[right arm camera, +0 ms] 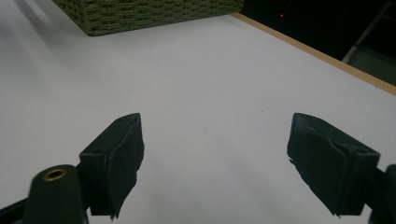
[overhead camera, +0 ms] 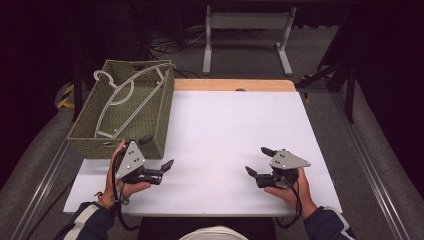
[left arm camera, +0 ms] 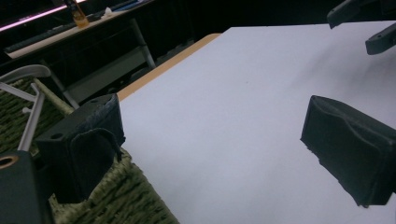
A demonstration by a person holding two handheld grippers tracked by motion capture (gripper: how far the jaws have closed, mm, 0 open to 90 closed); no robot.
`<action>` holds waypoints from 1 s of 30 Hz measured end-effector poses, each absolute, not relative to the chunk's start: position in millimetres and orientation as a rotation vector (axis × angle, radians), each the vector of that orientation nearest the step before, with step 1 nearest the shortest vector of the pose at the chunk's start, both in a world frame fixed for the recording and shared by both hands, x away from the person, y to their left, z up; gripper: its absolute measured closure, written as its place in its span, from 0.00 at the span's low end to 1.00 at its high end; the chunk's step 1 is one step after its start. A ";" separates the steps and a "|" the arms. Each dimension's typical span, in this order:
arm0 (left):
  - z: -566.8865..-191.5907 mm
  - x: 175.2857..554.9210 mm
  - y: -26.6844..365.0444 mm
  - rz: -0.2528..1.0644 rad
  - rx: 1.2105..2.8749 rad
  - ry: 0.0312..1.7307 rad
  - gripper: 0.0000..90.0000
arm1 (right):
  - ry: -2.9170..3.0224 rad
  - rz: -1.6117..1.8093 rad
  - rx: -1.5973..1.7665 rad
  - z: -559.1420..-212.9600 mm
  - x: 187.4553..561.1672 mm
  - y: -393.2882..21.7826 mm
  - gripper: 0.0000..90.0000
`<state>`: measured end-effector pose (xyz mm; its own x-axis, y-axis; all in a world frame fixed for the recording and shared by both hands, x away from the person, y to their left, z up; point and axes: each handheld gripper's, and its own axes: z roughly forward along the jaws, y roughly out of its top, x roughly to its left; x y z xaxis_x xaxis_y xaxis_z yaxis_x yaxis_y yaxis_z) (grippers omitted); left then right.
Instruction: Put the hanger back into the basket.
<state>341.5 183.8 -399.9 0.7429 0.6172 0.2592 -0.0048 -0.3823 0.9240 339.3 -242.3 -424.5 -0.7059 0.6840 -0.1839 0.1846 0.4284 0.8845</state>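
Woven green basket [overhead camera: 150,125] sat at the table's far left, holding white hangers [overhead camera: 120,100] that leaned across its inside. You held your left gripper [overhead camera: 159,155] just beside the basket's near right corner, one jaw against the weave and the other over the white table [overhead camera: 235,130], jaws apart and nothing between them. Your right gripper [overhead camera: 259,161] rested well apart from the basket, low over bare tabletop on the right, pointing left toward the other one. Its jaws stood wide and empty too.
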 end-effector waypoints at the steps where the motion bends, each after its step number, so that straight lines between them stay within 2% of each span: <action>1: -402.6 340.9 182.6 0.708 1.868 0.474 0.07 | 2.155 1.243 0.730 -424.5 339.0 -242.5 0.21; 14: -437.3 345.5 176.6 0.609 1.945 0.544 0.06 | 2.133 1.234 0.735 -428.8 331.9 -249.1 0.21; 30: -436.8 342.0 179.2 0.628 1.921 0.535 0.06 | 2.127 1.221 0.716 -428.4 329.7 -245.6 0.20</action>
<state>342.0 179.2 -436.8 0.7670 0.6125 0.1912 0.0910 -0.3987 0.9125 329.7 -245.6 -428.4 -0.6885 0.6924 -0.2158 0.1628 0.4375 0.8843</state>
